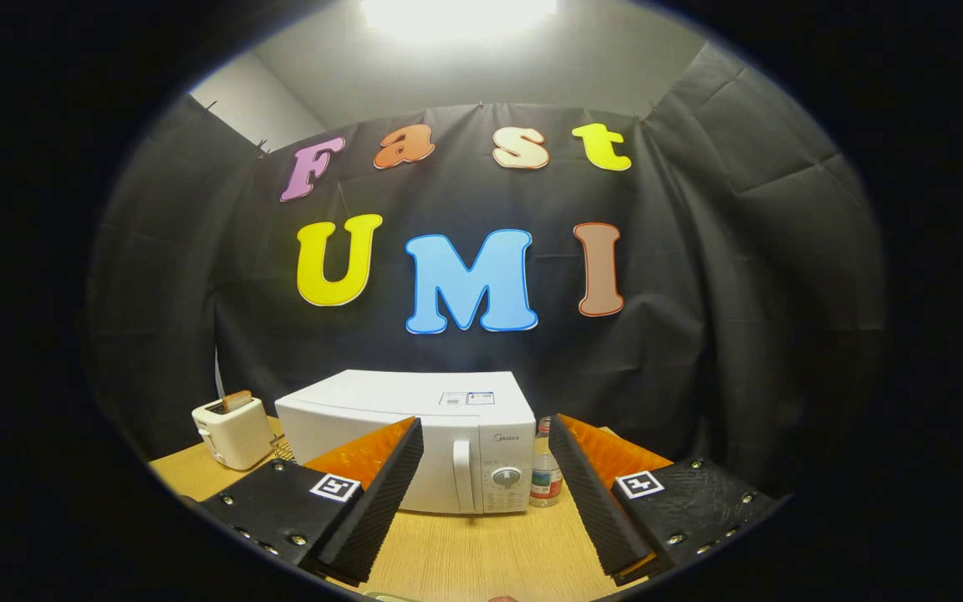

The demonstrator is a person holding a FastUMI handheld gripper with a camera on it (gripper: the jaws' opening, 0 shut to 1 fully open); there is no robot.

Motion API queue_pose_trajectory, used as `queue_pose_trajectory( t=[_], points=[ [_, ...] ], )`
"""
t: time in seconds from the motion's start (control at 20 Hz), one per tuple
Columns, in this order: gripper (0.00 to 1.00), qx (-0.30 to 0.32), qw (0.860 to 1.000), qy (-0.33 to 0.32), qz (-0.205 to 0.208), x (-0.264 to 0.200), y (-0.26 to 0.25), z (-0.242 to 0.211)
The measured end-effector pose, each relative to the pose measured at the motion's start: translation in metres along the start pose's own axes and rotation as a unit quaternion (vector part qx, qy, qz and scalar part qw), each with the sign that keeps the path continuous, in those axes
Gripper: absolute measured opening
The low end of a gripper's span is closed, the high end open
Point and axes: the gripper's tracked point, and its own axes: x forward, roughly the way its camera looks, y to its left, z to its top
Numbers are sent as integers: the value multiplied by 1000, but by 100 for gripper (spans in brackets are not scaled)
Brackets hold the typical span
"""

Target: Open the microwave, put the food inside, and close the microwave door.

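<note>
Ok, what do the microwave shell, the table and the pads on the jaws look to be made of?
Microwave: white shell, smooth with a faint sheen, likely painted metal or plastic; cannot tell which. Table: light wood look with fine grain lines, possibly laminate. Pads: black and matte with fine ridges, seemingly rubber or foam. The gripper is open, with the microwave beyond it.

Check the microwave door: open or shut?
Shut: the microwave door lies flush with its front, beyond the open gripper, whose jaws hold nothing.
</note>
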Motion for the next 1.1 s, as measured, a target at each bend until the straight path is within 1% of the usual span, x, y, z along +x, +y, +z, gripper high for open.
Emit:
queue_pose_trajectory(
  t=[0.35, 0.6, 0.85, 1.1],
  points=[
    [96, -11, 999, 32, 19, 46, 12, -32],
    [96, -28, 997, 69, 28, 82, 20, -68],
    [96, -49, 993, 104, 28, 119, 19, -110],
    [96, -38, 987, 156, 31, 145, 22, -153]
  ],
)
